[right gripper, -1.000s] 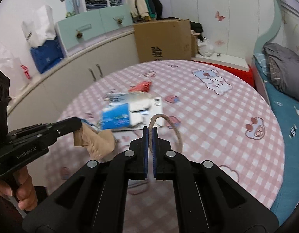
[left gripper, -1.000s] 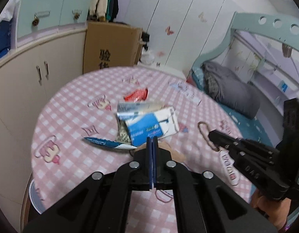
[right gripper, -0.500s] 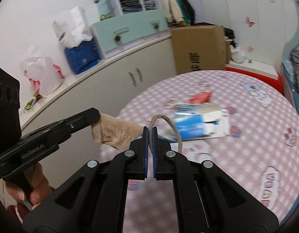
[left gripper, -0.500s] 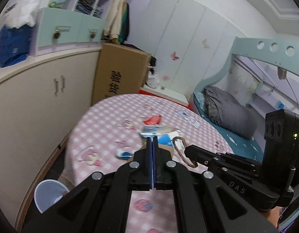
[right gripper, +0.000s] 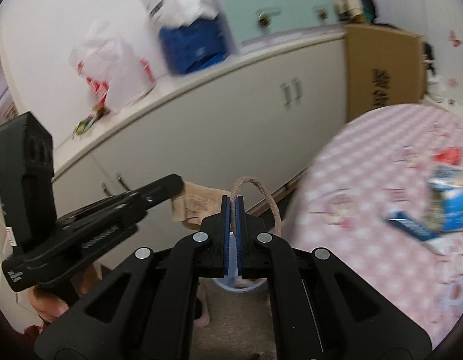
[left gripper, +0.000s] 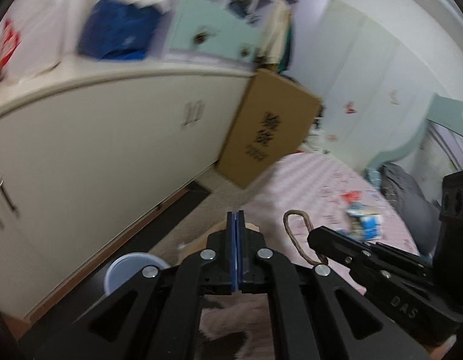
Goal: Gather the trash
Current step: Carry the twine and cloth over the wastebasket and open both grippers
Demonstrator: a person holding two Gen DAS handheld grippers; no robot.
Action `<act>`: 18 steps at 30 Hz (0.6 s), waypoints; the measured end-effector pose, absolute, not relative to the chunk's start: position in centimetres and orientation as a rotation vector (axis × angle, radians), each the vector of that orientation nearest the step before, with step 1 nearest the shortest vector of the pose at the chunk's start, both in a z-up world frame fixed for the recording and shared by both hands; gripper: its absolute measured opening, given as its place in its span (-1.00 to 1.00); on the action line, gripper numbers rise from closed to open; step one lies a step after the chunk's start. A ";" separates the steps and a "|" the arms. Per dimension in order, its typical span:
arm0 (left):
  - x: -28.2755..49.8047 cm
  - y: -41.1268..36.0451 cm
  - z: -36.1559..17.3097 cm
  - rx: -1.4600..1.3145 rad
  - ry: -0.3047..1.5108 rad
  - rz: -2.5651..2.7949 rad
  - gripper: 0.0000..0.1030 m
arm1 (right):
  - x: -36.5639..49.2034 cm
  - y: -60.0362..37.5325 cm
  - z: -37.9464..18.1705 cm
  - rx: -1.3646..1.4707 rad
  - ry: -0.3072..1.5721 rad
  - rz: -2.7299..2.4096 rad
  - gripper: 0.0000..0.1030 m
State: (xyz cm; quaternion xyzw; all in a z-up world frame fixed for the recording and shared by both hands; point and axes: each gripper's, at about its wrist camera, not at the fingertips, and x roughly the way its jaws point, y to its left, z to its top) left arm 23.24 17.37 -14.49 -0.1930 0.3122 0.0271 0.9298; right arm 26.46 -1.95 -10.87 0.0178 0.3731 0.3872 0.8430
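- Two claws carry a brown paper bag between them beside the pink checked tabletop [right gripper: 366,186], over the floor near its left edge, each clamped shut on a part of it.
- Left claw [right gripper: 179,184] pinches the bag's crumpled brown paper [right gripper: 198,204]; right claw [right gripper: 231,210] grips its twine handle [right gripper: 261,192], which loops up above the jaws.
- Below them on the floor stands a pale blue bin [left gripper: 132,270], just beside the tabletop's edge, judged the likely destination.
- Still on the tabletop, well away from its left edge: blue-and-white packets [right gripper: 441,207] and a red wrapper [right gripper: 449,153], so collection looks only partly done.
- Motion blur softens the cabinets and the cardboard box [left gripper: 267,132] behind.
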 end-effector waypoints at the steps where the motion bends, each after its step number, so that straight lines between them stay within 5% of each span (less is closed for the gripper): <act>1: 23.4 18.3 -15.2 -0.407 0.654 0.069 -0.99 | 26.6 -0.5 -11.6 0.029 0.803 0.831 -0.93; 18: 29.1 28.1 -31.7 -0.527 1.027 0.233 -0.96 | 30.4 10.9 -26.6 -0.088 1.075 0.816 -0.93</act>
